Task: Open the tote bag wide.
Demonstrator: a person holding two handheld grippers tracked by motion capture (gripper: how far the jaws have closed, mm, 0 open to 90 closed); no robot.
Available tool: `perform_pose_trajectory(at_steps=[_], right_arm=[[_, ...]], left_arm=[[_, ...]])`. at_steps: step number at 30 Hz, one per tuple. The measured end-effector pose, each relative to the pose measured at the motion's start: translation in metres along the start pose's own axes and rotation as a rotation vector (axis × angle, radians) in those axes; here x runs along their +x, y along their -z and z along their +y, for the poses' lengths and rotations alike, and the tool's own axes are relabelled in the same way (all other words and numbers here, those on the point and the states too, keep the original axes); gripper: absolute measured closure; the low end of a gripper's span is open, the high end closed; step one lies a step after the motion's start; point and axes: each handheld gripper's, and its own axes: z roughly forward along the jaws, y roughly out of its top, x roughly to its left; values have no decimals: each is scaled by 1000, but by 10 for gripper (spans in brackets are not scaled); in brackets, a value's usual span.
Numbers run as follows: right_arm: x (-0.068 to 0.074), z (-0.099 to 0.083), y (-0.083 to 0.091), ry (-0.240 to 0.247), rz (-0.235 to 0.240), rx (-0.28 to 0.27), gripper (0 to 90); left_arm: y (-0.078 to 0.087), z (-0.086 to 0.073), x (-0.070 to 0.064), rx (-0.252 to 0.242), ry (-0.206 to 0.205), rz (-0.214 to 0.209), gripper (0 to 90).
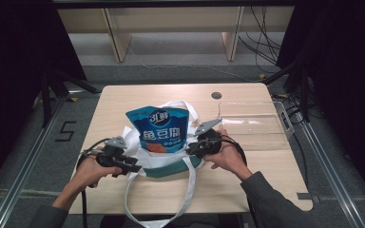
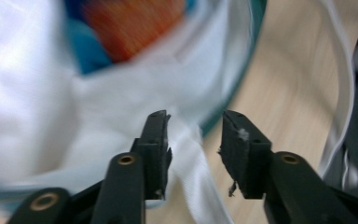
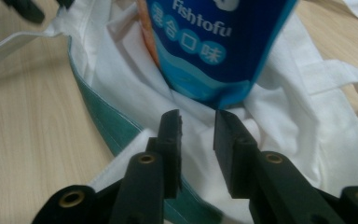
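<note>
A blue snack pouch (image 1: 159, 128) marked "Fishtofu" stands upright in the mouth of a white tote bag (image 1: 134, 137) with teal trim, at mid-table. My left gripper (image 1: 135, 167) is at the bag's left front corner. It is open in the left gripper view (image 2: 193, 119), with a white strap (image 2: 193, 163) lying under the gap and the pouch (image 2: 130, 28) blurred beyond. My right gripper (image 1: 190, 148) is at the bag's right side. It is open in the right gripper view (image 3: 198, 116), just short of the bag's white cloth (image 3: 298, 93) below the pouch (image 3: 214, 46).
A clear plastic box (image 1: 254, 124) sits on the wooden table (image 1: 123, 99) to the right of the bag. A dark cable hole (image 1: 216, 95) is behind it. The bag's long straps (image 1: 171, 211) hang over the table's front edge.
</note>
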Motion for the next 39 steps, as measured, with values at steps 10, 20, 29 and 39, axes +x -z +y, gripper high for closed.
perform_pose_trajectory(at_steps=[10, 20, 29, 39], right_arm=[[12, 2, -32, 91, -12, 64, 876], [13, -15, -68, 99, -4, 204, 900], [-3, -13, -72, 71, -35, 168, 900], [-28, -7, -77, 21, -30, 147, 900]], left_arm=[[-31, 11, 69, 36, 78, 239, 884], [-50, -5, 84, 83, 165, 229, 893], [-57, 0, 97, 37, 190, 253, 893], [-62, 6, 109, -1, 202, 256, 889]])
